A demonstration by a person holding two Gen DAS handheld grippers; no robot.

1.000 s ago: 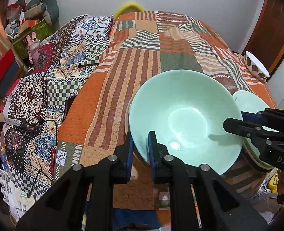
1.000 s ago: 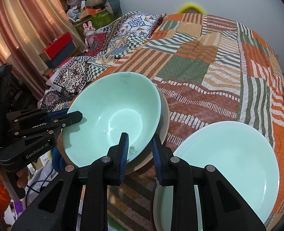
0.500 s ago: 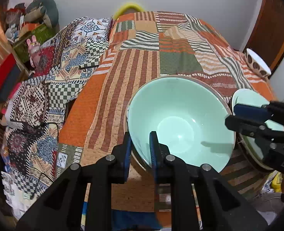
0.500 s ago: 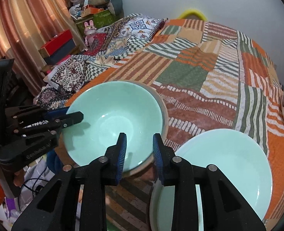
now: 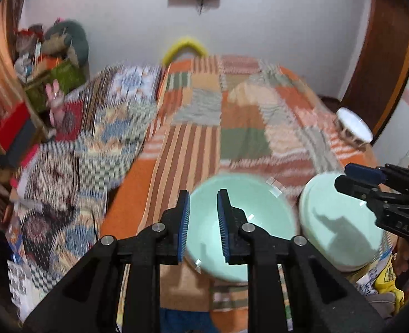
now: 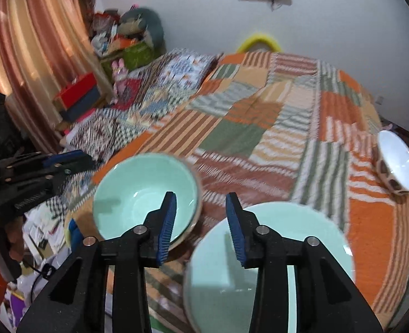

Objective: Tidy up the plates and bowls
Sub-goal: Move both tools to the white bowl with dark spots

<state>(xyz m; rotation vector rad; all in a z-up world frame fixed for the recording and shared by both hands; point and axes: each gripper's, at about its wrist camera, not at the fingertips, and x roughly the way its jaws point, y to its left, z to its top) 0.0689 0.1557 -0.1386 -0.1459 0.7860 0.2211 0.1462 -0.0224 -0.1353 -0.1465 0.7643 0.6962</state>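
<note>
Both tongs, left gripper [image 5: 203, 219] and right gripper [image 6: 201, 223], have just been opening, released, nothing between; round mint-green ceramic bowl [image 6: 146, 194] sits below them.

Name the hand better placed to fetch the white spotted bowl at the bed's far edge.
Right, probably. The spotted bowl lies on the right gripper's side, beyond the green plate. The left gripper hovers at the green bowl, farther away. Both jaws have just been opening, empty.

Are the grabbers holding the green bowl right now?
No, nothing is held. Both the left gripper and right gripper have just been opening their jaws, with nothing between them; the green bowl sits free on the bedspread.
</note>
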